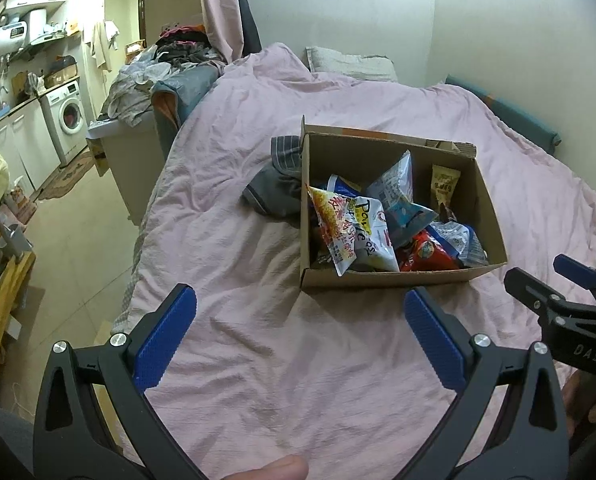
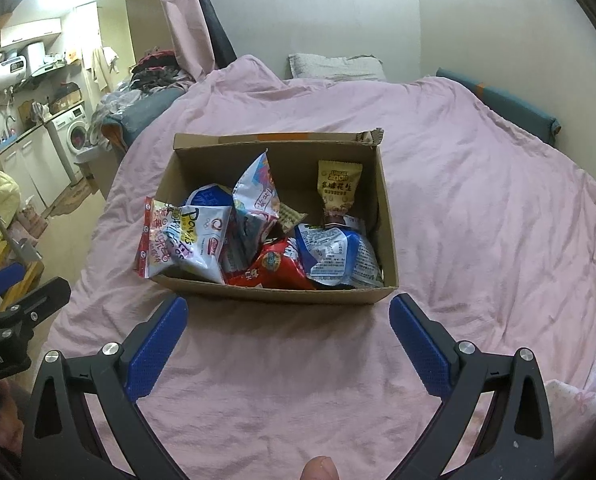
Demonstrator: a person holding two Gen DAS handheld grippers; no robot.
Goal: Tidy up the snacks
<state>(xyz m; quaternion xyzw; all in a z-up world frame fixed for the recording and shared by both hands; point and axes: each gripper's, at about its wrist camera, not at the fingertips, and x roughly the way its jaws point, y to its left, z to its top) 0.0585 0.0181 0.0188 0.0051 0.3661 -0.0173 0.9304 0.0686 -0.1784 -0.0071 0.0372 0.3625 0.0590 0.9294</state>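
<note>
An open cardboard box [image 1: 386,278] [image 2: 274,294] sits on a pink bedsheet [image 1: 258,360] [image 2: 298,380]. It holds several snack bags: a red one [image 2: 272,266], a blue and white one [image 2: 338,254], a white "Power" bag [image 2: 198,240] that leans over the left rim, and a yellow peanut bag [image 2: 338,188] upright at the back. My left gripper [image 1: 300,322] is open and empty, just short of the box's near wall. My right gripper [image 2: 288,326] is open and empty in front of the box. Each gripper also shows at the edge of the other's view.
Dark grey clothing [image 1: 278,188] lies on the bed against the box's left side. A pillow [image 2: 334,66] lies at the head of the bed by the wall. To the left are a clothes pile [image 1: 170,64], a washing machine [image 1: 68,114] and tiled floor [image 1: 78,240].
</note>
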